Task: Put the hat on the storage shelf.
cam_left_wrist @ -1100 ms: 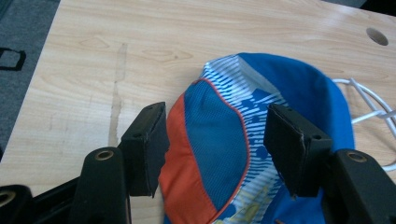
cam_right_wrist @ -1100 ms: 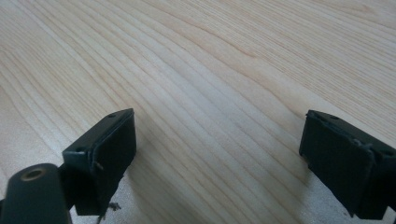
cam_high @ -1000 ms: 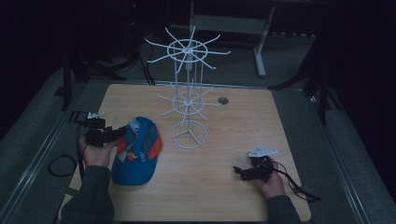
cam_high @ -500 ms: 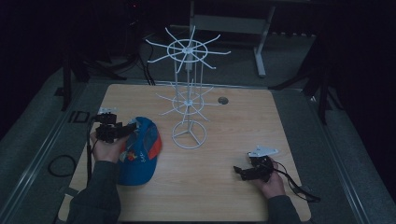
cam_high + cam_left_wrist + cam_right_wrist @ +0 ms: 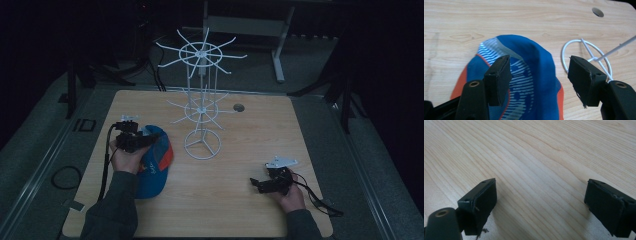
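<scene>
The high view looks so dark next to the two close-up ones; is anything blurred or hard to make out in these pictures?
High view: dim and underexposed, the surroundings nearly black, yet the blue and orange cap and white wire rack stay readable. Left gripper view: bright and even, cap sharp, the near jaws slightly soft. Right gripper view: well lit, wood grain of the light wooden table crisp, jaw edges a little blurred.

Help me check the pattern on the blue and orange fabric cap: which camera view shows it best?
The left gripper view: the blue and orange fabric cap sits close and brightly lit, its white stripes clear, between the open left gripper jaws. The high view shows the cap small and dim, partly under the hand. The right gripper view looks at the bare wooden table.
</scene>
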`<state>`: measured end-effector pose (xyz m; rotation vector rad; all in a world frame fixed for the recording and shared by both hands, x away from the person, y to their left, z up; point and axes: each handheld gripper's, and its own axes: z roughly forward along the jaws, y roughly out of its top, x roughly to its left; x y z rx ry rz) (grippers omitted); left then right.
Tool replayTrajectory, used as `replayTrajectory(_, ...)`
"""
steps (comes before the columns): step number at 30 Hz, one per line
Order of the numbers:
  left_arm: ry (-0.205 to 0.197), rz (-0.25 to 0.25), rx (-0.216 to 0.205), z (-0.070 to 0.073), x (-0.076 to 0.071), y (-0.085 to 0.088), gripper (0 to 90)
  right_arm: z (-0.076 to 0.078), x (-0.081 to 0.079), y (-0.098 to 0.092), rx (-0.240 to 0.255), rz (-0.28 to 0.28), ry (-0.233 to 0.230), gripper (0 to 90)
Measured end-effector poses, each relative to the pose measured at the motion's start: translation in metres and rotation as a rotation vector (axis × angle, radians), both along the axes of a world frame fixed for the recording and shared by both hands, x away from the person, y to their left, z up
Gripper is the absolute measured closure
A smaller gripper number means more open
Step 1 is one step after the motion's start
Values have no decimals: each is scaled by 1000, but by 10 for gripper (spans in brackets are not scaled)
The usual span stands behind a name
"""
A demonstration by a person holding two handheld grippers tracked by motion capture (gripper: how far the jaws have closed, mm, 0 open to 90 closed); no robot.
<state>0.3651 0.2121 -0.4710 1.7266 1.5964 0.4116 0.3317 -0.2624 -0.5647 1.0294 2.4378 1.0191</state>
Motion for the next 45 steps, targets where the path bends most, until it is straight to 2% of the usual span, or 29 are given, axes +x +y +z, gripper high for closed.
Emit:
replayTrajectory(3, 20, -6, 24, -5, 6, -5, 346, 0, 0, 0, 0, 0, 0, 107)
replayTrajectory(9, 72, -10, 41, -16, 14, -8, 344, 0, 0, 0, 0, 0, 0, 107)
replayTrajectory(14, 129, -18, 86, -28, 19, -13, 351, 0, 0, 0, 0, 0, 0, 107)
replayTrajectory(16, 152, -19, 119, -31, 20, -14, 407, 0, 0, 0, 0, 0, 0, 107)
replayTrajectory(19, 159, -14, 163, -32, 20, -13, 546, 0, 0, 0, 0, 0, 0, 107)
replayTrajectory(22, 163, -11, 176, -30, 20, -9, 687, 0, 0, 0, 1, 0, 0, 107)
replayTrajectory(26, 180, -9, 191, -30, 20, -4, 769, 0, 0, 0, 1, 0, 0, 107)
replayTrajectory(30, 182, -3, 189, -27, 20, 2, 836, 0, 0, 0, 1, 0, 0, 107)
replayTrajectory(34, 173, -4, 198, -21, 17, 9, 864, 0, 0, 0, 1, 0, 0, 107)
replayTrajectory(43, 106, -16, 197, -1, 5, 23, 871, 0, 0, 0, 0, 0, 0, 107)
replayTrajectory(45, 105, -22, 202, 3, 3, 24, 869, 0, 0, 0, 0, 0, 0, 107)
